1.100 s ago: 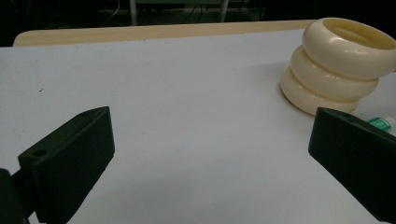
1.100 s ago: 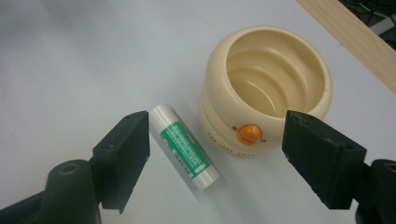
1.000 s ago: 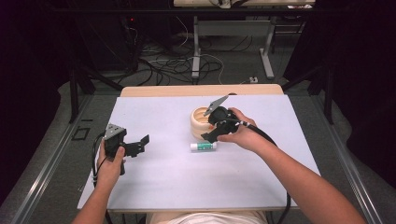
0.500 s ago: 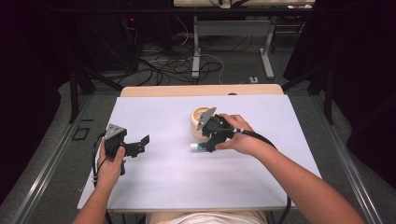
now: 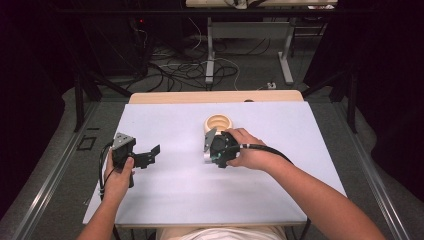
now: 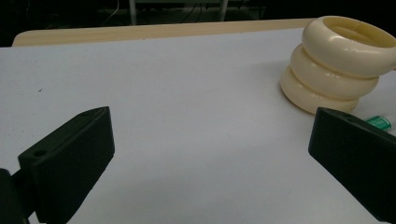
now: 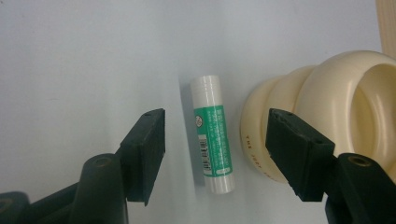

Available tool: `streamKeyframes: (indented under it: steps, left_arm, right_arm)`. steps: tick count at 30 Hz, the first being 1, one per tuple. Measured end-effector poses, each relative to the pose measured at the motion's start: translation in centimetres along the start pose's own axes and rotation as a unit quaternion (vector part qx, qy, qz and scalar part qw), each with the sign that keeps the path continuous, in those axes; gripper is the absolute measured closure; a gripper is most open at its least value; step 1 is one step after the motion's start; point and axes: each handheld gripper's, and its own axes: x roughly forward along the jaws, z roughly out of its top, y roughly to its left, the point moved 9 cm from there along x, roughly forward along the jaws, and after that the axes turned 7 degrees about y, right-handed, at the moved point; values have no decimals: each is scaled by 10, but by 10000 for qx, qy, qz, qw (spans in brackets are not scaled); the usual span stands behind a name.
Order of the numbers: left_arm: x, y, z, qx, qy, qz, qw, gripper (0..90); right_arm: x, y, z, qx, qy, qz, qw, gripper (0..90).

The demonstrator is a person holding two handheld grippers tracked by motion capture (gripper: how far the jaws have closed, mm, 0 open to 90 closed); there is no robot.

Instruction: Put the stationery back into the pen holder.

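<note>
Presently right tool (image 7: 215, 154) spread astride green-labelled tube (image 7: 213, 133) lying beside cream ringed holder (image 7: 327, 107), left tool (image 6: 205, 154) spread, holding nothing

Materials and finish
Glossy cream plastic holder (image 7: 327, 116); smooth tube (image 7: 213, 133) with paper-like label; matt black jaws; matt white table (image 5: 170, 205).

My table (image 5: 165, 200) is a rectangular top under a pale lavender-white sheet, with a strip of bare light wood along its far edge. Two things lie on it, both toward the far edge and a little right of the middle. One is a cream ribbed plastic cup (image 7: 327, 116) built like three stacked rings. Just beside it lies a small white tube with a green label (image 7: 212, 140), probably a lip balm stick.
</note>
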Motion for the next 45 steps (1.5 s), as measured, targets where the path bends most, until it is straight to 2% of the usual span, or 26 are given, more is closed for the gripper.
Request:
streamKeyframes:
  steps: [10,20,35,39,42,43,45]
  left_arm:
    - [0,0,0,16,10,2,10000,3]
    - [0,0,0,19,8,5,10000,3]
    - [0,0,0,22,4,-1,10000,3]
    - [0,0,0,20,5,-3,10000,3]
    - [0,0,0,21,9,-3,10000,3]
    - [0,0,0,19,9,-5,10000,3]
    - [0,0,0,23,12,-3,10000,3]
  right_arm:
    - [14,1,-1,-174,228,-69,9996,415]
    - [24,0,-2,-286,319,-82,9990,451]
    - [41,1,-2,-603,518,-179,9967,498]
    - [45,2,-3,-610,546,-187,9965,505]
    - [49,2,-5,-688,619,-161,9956,521]
    - [48,3,-7,-690,758,-114,9947,525]
    - [51,3,-6,-744,701,-155,9946,536]
